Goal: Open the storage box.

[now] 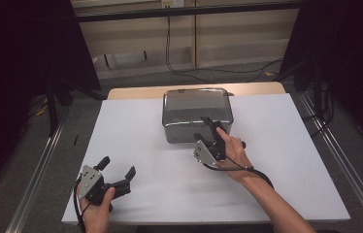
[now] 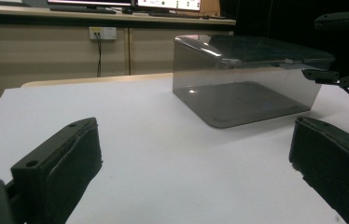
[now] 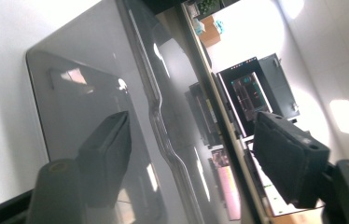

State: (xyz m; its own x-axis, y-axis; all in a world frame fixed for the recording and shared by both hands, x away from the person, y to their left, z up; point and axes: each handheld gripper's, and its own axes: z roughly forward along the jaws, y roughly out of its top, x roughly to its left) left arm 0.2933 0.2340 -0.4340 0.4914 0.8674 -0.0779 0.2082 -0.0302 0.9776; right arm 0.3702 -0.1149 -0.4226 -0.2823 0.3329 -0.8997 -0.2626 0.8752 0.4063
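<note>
Black-jawed and spread wide with nothing between its jaws, the left tool (image 1: 116, 177) rests low at the lower left of the high view, well apart from the work. Farther in, near the frame's middle, the right tool (image 1: 207, 131) reaches the near right corner of the smoked plastic box (image 1: 196, 104); its jaws straddle the lid's rim, one under the lip and one above, not yet pressing as far as the right gripper view tells. That box sits on the white counter (image 1: 136, 126) toward its far edge, just above centre. Empty, thin-walled and see-through grey, with rounded corners and a glossy lid, it is likely light, stiff and slippery. The protruding lid edge probably offers the surest grip.
</note>
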